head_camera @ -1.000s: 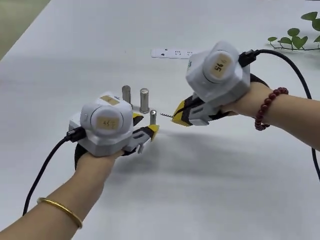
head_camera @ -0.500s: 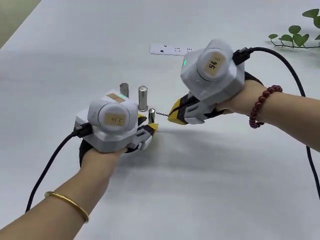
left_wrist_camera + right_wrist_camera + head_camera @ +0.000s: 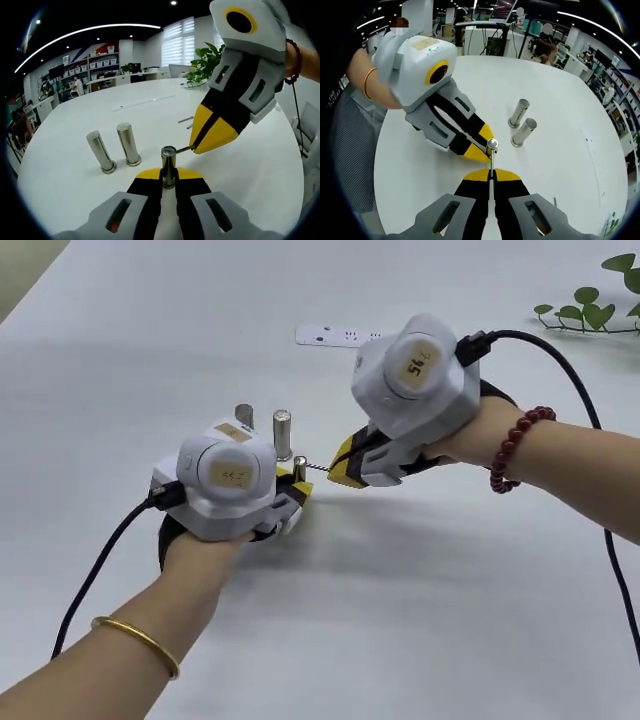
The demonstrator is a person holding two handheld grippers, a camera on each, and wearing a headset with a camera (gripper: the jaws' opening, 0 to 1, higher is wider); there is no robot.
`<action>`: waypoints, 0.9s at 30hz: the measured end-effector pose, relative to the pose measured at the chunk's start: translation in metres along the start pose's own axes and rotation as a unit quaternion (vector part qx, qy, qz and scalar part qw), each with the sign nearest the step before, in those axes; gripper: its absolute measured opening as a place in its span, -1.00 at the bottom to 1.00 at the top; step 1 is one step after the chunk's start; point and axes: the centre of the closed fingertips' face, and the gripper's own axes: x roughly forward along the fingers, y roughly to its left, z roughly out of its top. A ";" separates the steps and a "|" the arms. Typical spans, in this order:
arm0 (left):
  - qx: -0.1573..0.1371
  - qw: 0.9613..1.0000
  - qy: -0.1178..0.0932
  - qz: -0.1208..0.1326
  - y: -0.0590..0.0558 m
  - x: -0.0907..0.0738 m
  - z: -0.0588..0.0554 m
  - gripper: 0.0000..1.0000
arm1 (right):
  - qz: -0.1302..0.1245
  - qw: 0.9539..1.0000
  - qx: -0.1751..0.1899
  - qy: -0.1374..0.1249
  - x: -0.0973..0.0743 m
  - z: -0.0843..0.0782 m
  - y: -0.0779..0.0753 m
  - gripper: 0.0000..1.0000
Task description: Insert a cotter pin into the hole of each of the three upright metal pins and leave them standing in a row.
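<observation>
The white table (image 3: 450, 620) spreads across the head view. At about 8 o'clock from the centre, the left tool (image 3: 298, 495) sits low in a hand, its yellow-tipped jaws pointing toward 2 o'clock. The right tool (image 3: 340, 468) comes in from 3 o'clock with its jaws pointing toward 8 o'clock. The two sets of tips are close together but do not touch.

A leafy plant (image 3: 590, 310) trails along the table edge at 2 o'clock. A white power strip (image 3: 335, 335) lies flat at 12 o'clock, well apart from the work.

Two free pins (image 3: 282, 432) stand upright side by side at 11 o'clock of the left tool. In the left gripper view the pair (image 3: 129, 144) stands at 10 o'clock of the jaws. In the right gripper view the pair (image 3: 524, 131) stands at 1 o'clock.

The left tool (image 3: 169, 176) is closed around the lower part of the third pin (image 3: 168, 162), which stands upright on the table between the jaw tips. The same pin (image 3: 300, 468) rises just past the yellow tips in the head view.

The right tool (image 3: 491, 175) is pinched tight on a thin cotter pin (image 3: 491, 165), which sticks out toward 12 o'clock. The cotter pin's free end (image 3: 184, 148) meets the third pin's side near its top, from 3 o'clock. Whether it has entered the hole cannot be told.
</observation>
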 end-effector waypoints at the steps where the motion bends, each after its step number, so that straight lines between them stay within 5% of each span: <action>1: 0.003 1.000 0.000 0.000 0.000 0.000 0.000 -0.88 | 0.001 1.000 0.001 -0.001 0.001 0.001 0.000 -1.00; 27: -0.006 0.999 -0.007 0.037 0.001 -0.001 0.001 -0.89 | -0.005 0.999 -0.031 -0.017 0.010 0.019 0.002 -1.00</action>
